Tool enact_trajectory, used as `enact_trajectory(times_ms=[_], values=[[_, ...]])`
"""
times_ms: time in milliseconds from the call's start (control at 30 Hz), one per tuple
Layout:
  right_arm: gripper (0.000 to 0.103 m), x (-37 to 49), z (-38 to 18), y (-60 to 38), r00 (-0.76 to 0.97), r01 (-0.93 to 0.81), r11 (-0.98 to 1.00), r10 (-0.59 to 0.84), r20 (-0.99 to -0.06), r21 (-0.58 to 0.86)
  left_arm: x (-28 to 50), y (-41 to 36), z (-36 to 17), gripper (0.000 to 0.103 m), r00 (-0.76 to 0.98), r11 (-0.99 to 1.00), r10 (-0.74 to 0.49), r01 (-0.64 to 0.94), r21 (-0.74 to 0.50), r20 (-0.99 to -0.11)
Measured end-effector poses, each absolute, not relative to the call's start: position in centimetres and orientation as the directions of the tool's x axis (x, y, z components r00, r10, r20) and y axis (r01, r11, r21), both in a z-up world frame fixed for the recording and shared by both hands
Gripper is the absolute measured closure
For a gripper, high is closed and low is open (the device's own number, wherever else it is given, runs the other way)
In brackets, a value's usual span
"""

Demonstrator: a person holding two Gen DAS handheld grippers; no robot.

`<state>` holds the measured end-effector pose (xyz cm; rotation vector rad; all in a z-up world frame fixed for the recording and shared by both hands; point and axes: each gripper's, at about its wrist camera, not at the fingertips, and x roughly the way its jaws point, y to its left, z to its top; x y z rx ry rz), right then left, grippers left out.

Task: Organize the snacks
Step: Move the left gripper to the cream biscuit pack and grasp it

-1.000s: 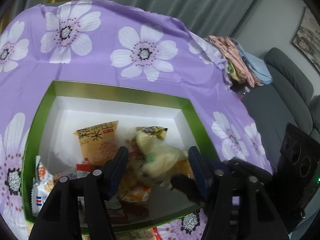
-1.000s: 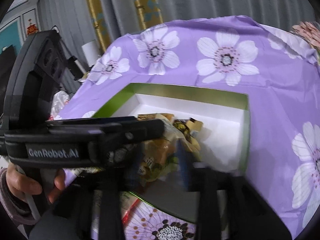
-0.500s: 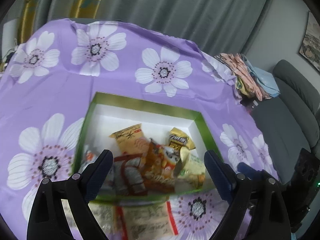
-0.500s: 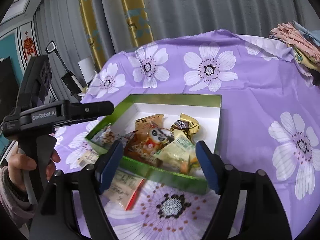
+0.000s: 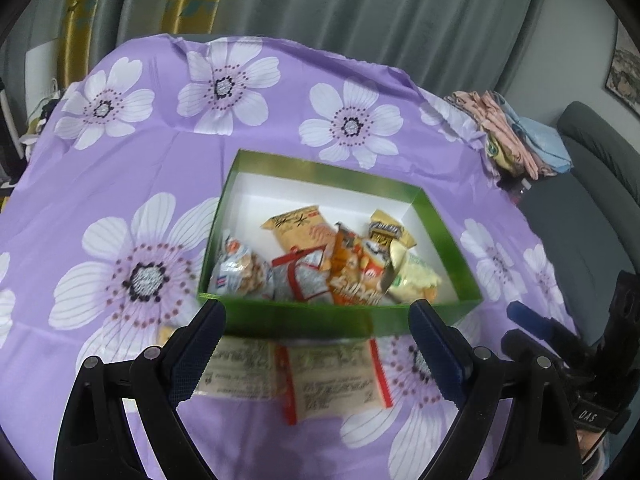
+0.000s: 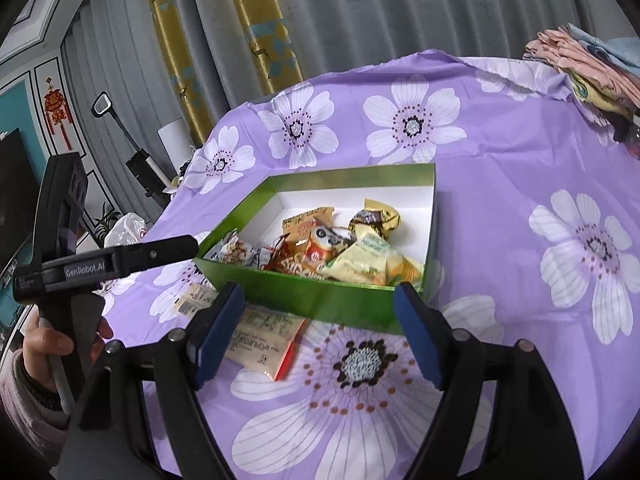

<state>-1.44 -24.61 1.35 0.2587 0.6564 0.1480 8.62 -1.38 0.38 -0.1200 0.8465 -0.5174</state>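
Both grippers, left (image 5: pixel 316 344) and right (image 6: pixel 318 330), hang released and empty just before the green snack box (image 5: pixel 320 322).

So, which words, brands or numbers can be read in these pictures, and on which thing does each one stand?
"GenRobot.AI": on the left gripper's side, in the right wrist view; the last letter is partly cut off.
"DAS": on the right gripper's body, in the left wrist view.
Snack packets in the green box: print too blurred to read.
Flat packets on the cloth: print too small to read.
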Motion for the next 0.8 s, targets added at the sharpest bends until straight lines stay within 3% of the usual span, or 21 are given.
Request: enact_trajectory(times_ms=[400,533,800], values=[[0.025,-1.1,-0.9,-21.0,0.722,-0.124,0.959,0.265,-0.640,0.256,8.3,5.0,-3.3,0.010,0.550,0.910,-0.414,0.258,-0.323,-0.725],[0.025,-0.4,-1.9,-18.9,0.683,-0.174,0.956,0.290,-0.670,0.237,8.6,7.6,-5.1,0.011,0.515,0.890,-0.454,0.220,-0.400,-0.727],[0.026,0.4,-3.2,-14.9,0.633,-0.268,0.946,0.315,-0.707,0.182,8.7,9.1,-7.2,0.011,0.500,0.879,-0.472,0.210,-0.428,-0.726]])
